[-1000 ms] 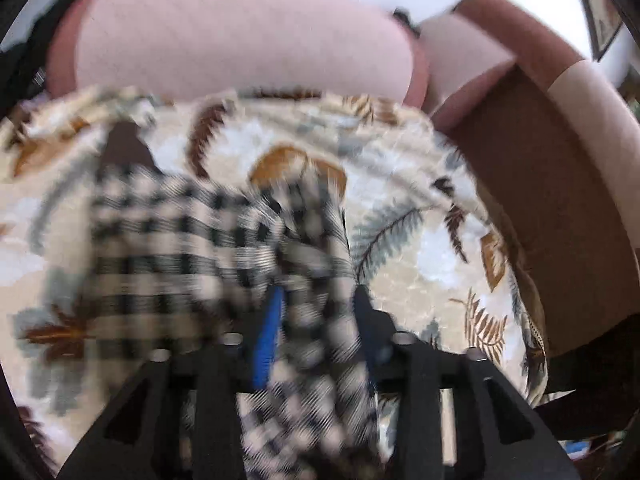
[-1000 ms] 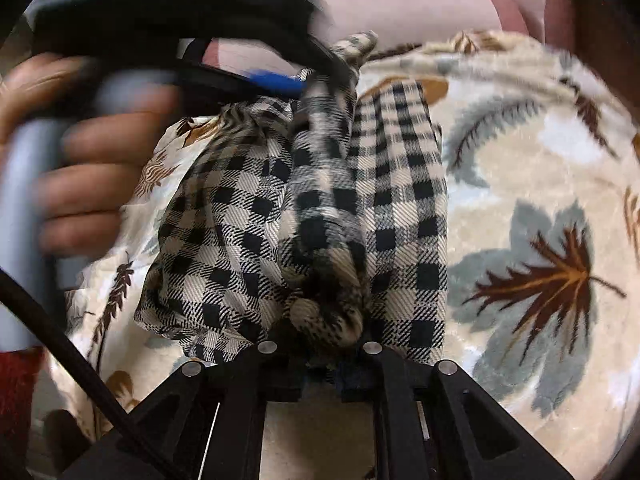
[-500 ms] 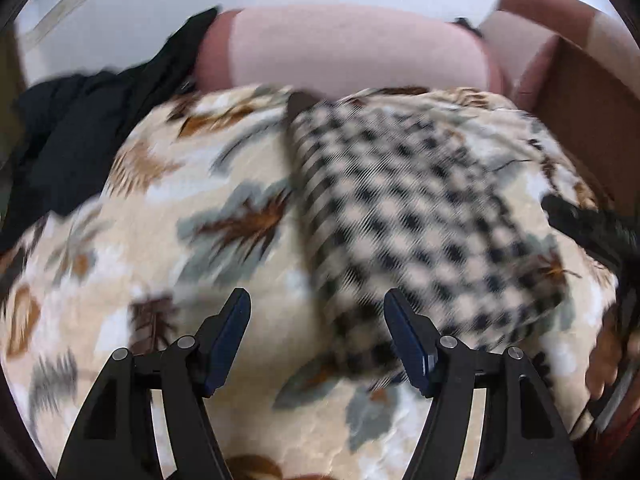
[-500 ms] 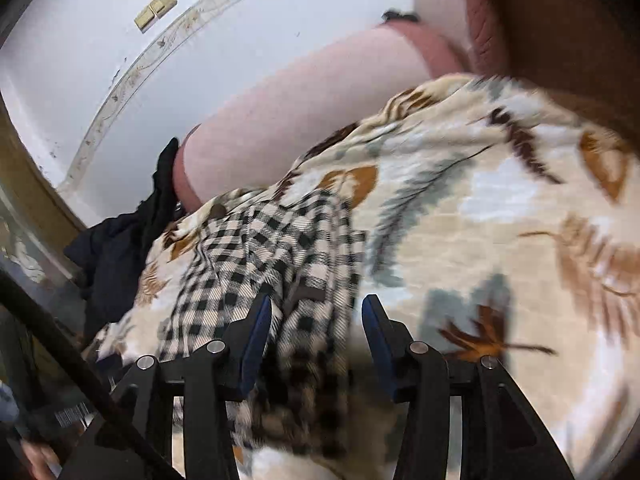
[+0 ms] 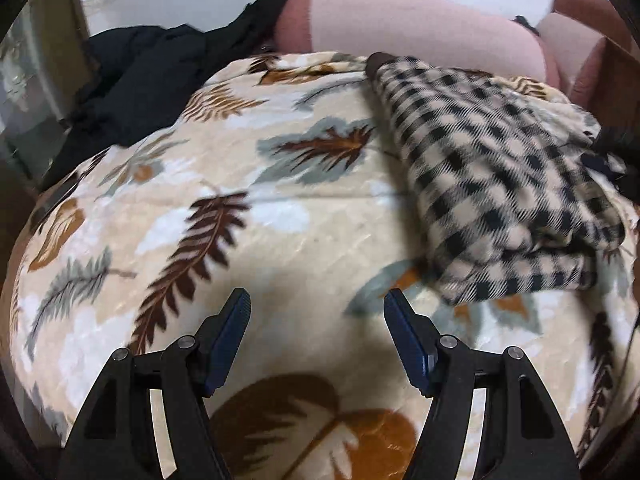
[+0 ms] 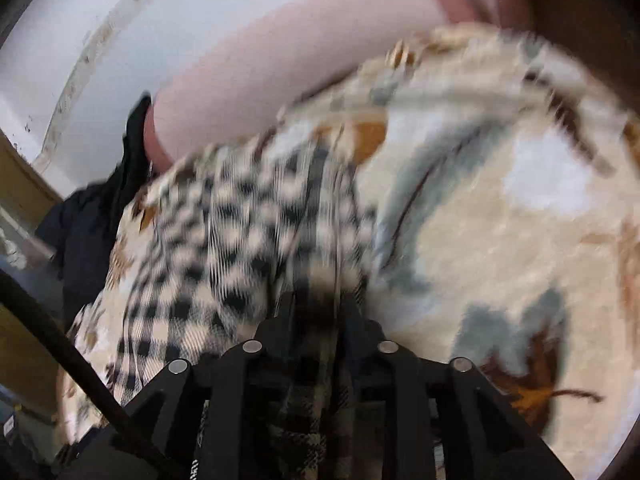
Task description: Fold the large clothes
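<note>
Your left gripper (image 5: 316, 316) hangs w/ jaws wide, nothing between them, over the leaf-print blanket (image 5: 280, 240). Your right gripper (image 6: 316, 308) has just been narrowing; its jaws pinch a fold of the checked garment (image 5: 500, 184). That garment lies folded on the blanket, right of the left gripper. Farther back: pink cushion (image 5: 420, 32), black clothes (image 5: 140, 68).

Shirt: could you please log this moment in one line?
left fingers: just opened, empty | right fingers: just closing on shirt | shirt: folded on blanket
</note>
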Motion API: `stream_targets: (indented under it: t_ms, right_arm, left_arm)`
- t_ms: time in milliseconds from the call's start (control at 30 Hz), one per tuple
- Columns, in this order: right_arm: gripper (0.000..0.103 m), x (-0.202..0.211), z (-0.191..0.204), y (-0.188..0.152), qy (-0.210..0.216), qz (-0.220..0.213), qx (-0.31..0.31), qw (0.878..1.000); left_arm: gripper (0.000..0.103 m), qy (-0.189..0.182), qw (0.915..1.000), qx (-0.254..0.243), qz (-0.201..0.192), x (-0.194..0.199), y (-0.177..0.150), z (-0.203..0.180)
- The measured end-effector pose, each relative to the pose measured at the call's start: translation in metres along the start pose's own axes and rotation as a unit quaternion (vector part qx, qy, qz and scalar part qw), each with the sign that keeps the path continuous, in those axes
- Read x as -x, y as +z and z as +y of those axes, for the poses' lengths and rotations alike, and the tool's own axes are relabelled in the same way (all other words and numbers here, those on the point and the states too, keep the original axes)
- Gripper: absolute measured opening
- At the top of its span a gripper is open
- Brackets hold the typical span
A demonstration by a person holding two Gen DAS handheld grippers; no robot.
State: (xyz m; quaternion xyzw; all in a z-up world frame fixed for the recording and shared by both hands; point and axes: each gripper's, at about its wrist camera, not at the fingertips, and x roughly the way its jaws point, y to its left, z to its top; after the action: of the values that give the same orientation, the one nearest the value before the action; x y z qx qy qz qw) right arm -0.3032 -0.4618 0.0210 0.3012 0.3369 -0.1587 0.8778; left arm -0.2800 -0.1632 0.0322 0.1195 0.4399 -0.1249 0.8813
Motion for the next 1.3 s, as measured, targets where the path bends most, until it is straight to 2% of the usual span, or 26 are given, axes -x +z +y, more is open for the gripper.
stream_targets:
  t_ms: [33, 100, 133, 200, 267, 333, 367, 433, 467, 600, 733, 767, 800, 900, 933, 967, 1000, 1033, 1067, 1100, 1133, 1167, 1200, 1233, 1300]
  right_arm:
    - [0.055, 0.01, -0.001, 0.003, 0.011, -0.025, -0.01, 1.0]
    - [0.056, 0.019, -0.006, 0.007, 0.055, -0.053, -0.037, 0.996]
    - [0.056, 0.011, -0.005, 0.01, 0.101, -0.042, -0.041, 0.993]
    - [0.056, -0.011, 0.001, 0.012, 0.088, -0.009, -0.028, 0.996]
    - [0.056, -0.021, 0.003, 0.01, 0.089, 0.003, -0.029, 0.996]
    - [0.054, -0.036, 0.01, 0.008, 0.113, 0.013, -0.033, 0.993]
    - [0.051, -0.04, 0.017, 0.007, 0.124, 0.013, -0.021, 0.992]
    - [0.007, -0.045, 0.03, 0.008, 0.133, 0.02, 0.011, 0.991]
    - [0.008, -0.047, 0.035, 0.009, 0.133, 0.031, 0.023, 0.99]
    - [0.006, -0.027, 0.029, 0.016, 0.11, 0.007, -0.001, 0.994]
    - [0.006, -0.003, 0.01, 0.024, 0.068, 0.0, -0.012, 0.998]
    - [0.006, -0.003, 0.005, 0.023, 0.053, 0.005, -0.011, 0.999]
    - [0.006, -0.009, -0.001, 0.019, -0.007, 0.014, 0.005, 1.0]
    - [0.007, -0.012, -0.012, 0.016, -0.03, 0.025, 0.007, 0.999]
    - [0.007, -0.006, -0.022, 0.016, -0.023, 0.022, -0.005, 0.999]
    - [0.007, 0.017, -0.033, 0.016, -0.003, 0.002, -0.01, 1.0]
    - [0.009, 0.017, -0.033, 0.016, -0.003, 0.002, -0.01, 1.0]
    - [0.01, 0.025, -0.036, 0.016, 0.014, -0.007, -0.008, 1.0]
    - [0.01, 0.036, -0.035, 0.014, 0.048, -0.015, -0.005, 0.999]
    - [0.01, 0.044, -0.026, 0.008, 0.116, -0.002, -0.002, 0.993]
    - [0.01, 0.044, -0.026, 0.008, 0.116, -0.002, -0.002, 0.993]
    - [0.011, 0.042, -0.018, 0.004, 0.139, 0.014, 0.009, 0.99]
    - [0.022, 0.04, -0.01, -0.001, 0.141, 0.024, 0.023, 0.99]
    - [0.039, 0.038, -0.001, -0.007, 0.131, 0.028, 0.044, 0.99]
    - [0.048, 0.032, 0.011, -0.015, 0.107, 0.026, 0.07, 0.991]
  left_arm:
    - [0.068, 0.002, 1.0, -0.001, 0.002, 0.0, -0.003, -0.001]
    - [0.068, 0.004, 0.9999, -0.01, 0.001, 0.002, -0.007, -0.005]
    - [0.068, 0.003, 0.9999, -0.016, -0.002, 0.005, -0.007, -0.008]
    - [0.068, -0.006, 0.9998, -0.015, -0.008, 0.015, -0.004, -0.011]
    - [0.068, -0.021, 0.9997, -0.01, -0.011, 0.023, 0.002, -0.014]
    - [0.068, -0.038, 0.9992, -0.005, -0.012, 0.03, 0.012, -0.015]
    - [0.068, -0.042, 0.999, -0.005, -0.013, 0.033, 0.016, -0.017]
    - [0.068, -0.048, 0.9987, -0.006, -0.016, 0.036, 0.027, -0.019]
    - [0.068, -0.051, 0.9986, -0.005, -0.017, 0.036, 0.032, -0.02]
    - [0.068, -0.077, 0.9969, 0.005, -0.018, 0.029, 0.057, -0.028]
    - [0.068, -0.093, 0.9952, -0.021, -0.022, 0.01, 0.076, -0.056]
    - [0.068, -0.095, 0.9949, -0.029, -0.015, 0.001, 0.078, -0.064]
    - [0.068, -0.1, 0.9943, -0.036, -0.005, -0.007, 0.078, -0.069]
    - [0.068, -0.09, 0.9914, -0.068, 0.067, -0.049, 0.069, -0.089]
    - [0.068, -0.085, 0.9882, -0.083, 0.097, -0.063, 0.064, -0.096]
    - [0.068, -0.086, 0.9871, -0.088, 0.103, -0.069, 0.062, -0.098]
    - [0.068, -0.085, 0.9881, -0.089, 0.093, -0.068, 0.062, -0.1]
    - [0.068, -0.084, 0.9881, -0.093, 0.09, -0.065, 0.063, -0.101]
    - [0.066, -0.087, 0.9877, -0.094, 0.09, -0.064, 0.063, -0.102]
    - [0.065, -0.095, 0.9872, -0.091, 0.09, -0.062, 0.064, -0.102]
    - [0.065, -0.098, 0.9872, -0.087, 0.09, -0.059, 0.062, -0.102]
    - [0.064, -0.107, 0.9873, -0.077, 0.089, -0.053, 0.061, -0.099]
    - [0.064, -0.114, 0.9872, -0.069, 0.088, -0.049, 0.059, -0.094]
    - [0.064, -0.126, 0.9866, -0.058, 0.087, -0.041, 0.056, -0.088]
    - [0.064, -0.145, 0.985, -0.045, 0.082, -0.028, 0.053, -0.078]
